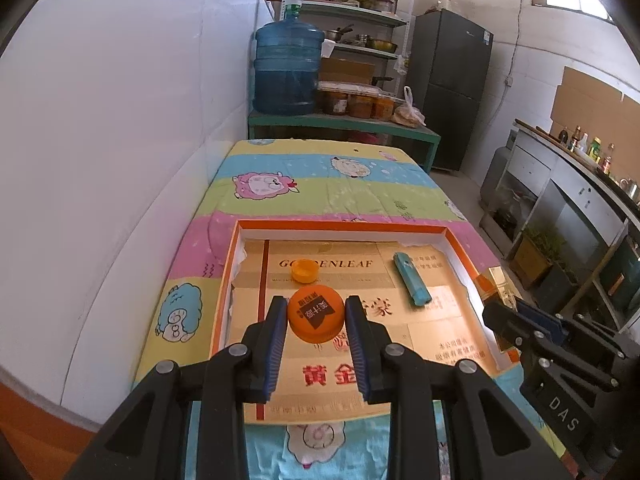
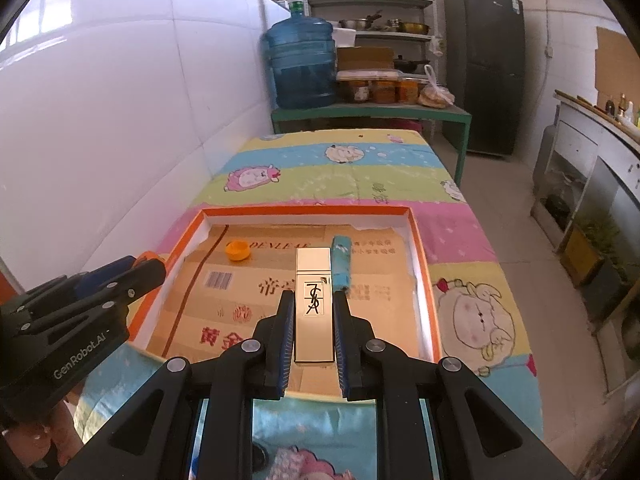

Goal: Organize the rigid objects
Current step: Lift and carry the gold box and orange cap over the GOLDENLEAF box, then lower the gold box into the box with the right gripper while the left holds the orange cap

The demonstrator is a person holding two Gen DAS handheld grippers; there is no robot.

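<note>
My left gripper (image 1: 316,308) is shut on a large orange bottle cap (image 1: 316,317) with a dark label, held above the orange-rimmed box (image 1: 340,225). My right gripper (image 2: 312,304) is shut on a slim gold case (image 2: 314,300) with a black monogram, held over the same box (image 2: 304,211). Inside the box lie a small orange cap (image 1: 305,271) at the back left and a teal lighter (image 1: 412,279) at the right. The same small cap (image 2: 237,250) and lighter (image 2: 342,262) show in the right wrist view. The right gripper appears at the right edge of the left wrist view, holding the gold case (image 1: 496,280).
The box rests on a table with a striped cartoon cloth (image 1: 320,184), against a white wall on the left. Behind stand a blue water jug (image 1: 288,68), shelves with jars and pots, and a dark fridge (image 1: 452,92). A counter runs along the right.
</note>
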